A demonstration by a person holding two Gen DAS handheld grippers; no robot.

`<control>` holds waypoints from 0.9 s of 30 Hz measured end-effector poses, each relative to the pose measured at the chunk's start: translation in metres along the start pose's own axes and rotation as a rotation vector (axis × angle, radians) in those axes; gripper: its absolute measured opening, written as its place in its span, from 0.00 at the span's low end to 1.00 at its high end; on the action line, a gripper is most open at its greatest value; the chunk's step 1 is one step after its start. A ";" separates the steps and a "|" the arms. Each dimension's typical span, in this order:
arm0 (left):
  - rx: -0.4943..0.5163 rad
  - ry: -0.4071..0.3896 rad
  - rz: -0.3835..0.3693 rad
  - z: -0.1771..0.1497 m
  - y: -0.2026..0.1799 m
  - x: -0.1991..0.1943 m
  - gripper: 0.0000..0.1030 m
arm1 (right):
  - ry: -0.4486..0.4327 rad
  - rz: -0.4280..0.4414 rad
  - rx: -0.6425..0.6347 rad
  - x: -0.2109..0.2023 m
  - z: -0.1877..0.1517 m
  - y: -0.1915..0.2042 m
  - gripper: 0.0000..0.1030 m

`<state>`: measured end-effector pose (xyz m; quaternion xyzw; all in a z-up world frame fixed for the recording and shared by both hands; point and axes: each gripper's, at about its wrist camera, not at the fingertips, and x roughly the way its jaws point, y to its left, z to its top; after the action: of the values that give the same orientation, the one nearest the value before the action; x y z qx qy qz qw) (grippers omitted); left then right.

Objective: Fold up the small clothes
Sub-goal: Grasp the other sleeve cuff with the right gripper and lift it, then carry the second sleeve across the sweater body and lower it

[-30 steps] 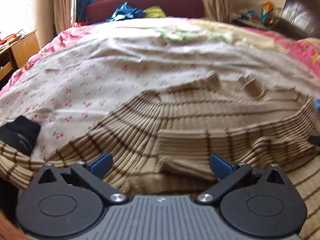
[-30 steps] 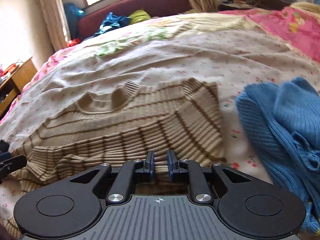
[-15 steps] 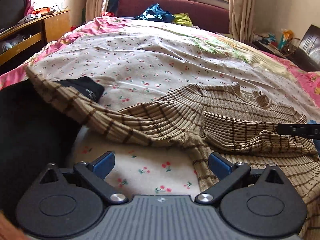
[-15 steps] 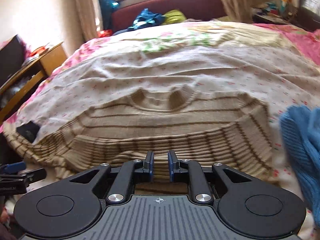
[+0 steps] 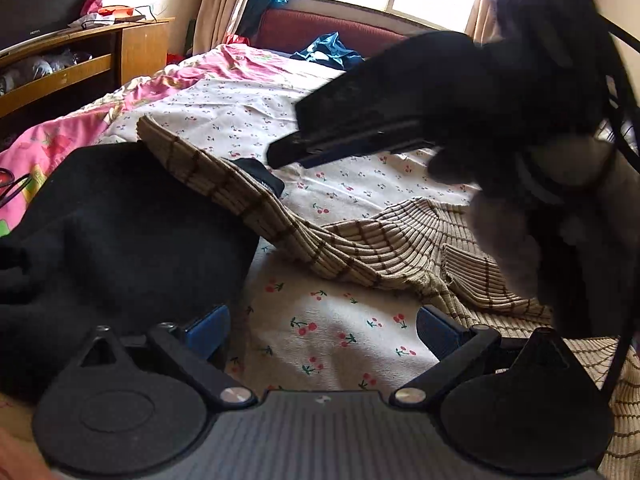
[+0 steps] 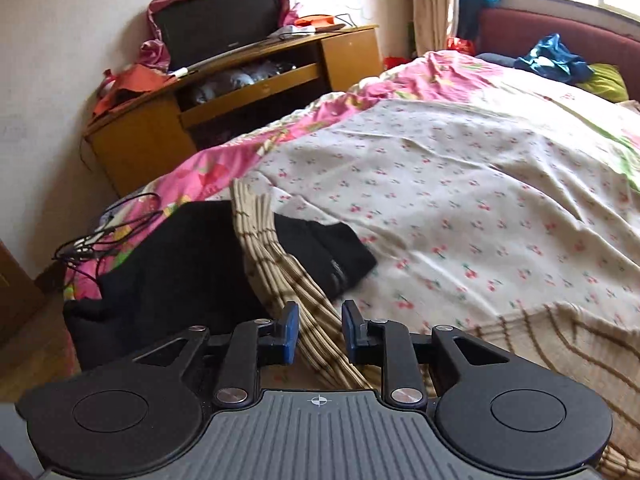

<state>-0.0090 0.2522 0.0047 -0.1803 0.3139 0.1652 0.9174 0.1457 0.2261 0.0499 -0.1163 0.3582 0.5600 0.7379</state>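
One bed (image 6: 500, 184) fills both views, its cherry-print sheet (image 5: 320, 332) lying wrinkled and mostly bare toward the window, with a pink floral quilt (image 6: 404, 84) along its near-wall edge. Beside that edge stands one wooden cabinet (image 6: 248, 92) with a dark television (image 6: 218, 26) on top, leaving only a narrow gap to the mattress. One black garment (image 5: 120, 232), soft and matte, is heaped at the bed's corner. One striped sweater (image 5: 400, 248), beige ribbed knit with thin brown bands, lies crumpled near the front edge; one long sleeve (image 6: 276, 248) stretches from it across the black heap. A smaller black folded piece (image 6: 332, 256) sits touching that sleeve on the sheet.

Two grippers appear. In the left wrist view, the left gripper (image 5: 322, 326) has its blue pads spread wide over bare sheet, released and grasping nothing. In its own view, the right gripper (image 6: 318, 330) has its fingers parted on either side of the sleeve, not clenched on it; whether the pads touch the knit I cannot tell.
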 end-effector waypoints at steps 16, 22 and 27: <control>0.020 -0.037 -0.024 -0.004 0.018 -0.014 1.00 | 0.155 0.038 -0.028 0.114 0.061 0.056 0.24; 0.028 -0.029 -0.021 -0.001 0.012 -0.015 1.00 | 0.055 0.001 0.029 0.081 0.066 0.043 0.04; 0.046 -0.045 -0.041 0.011 -0.003 -0.011 1.00 | -0.109 0.003 0.171 -0.004 0.072 -0.002 0.03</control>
<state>-0.0102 0.2525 0.0208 -0.1617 0.2932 0.1432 0.9314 0.1762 0.2636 0.1039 -0.0216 0.3641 0.5341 0.7627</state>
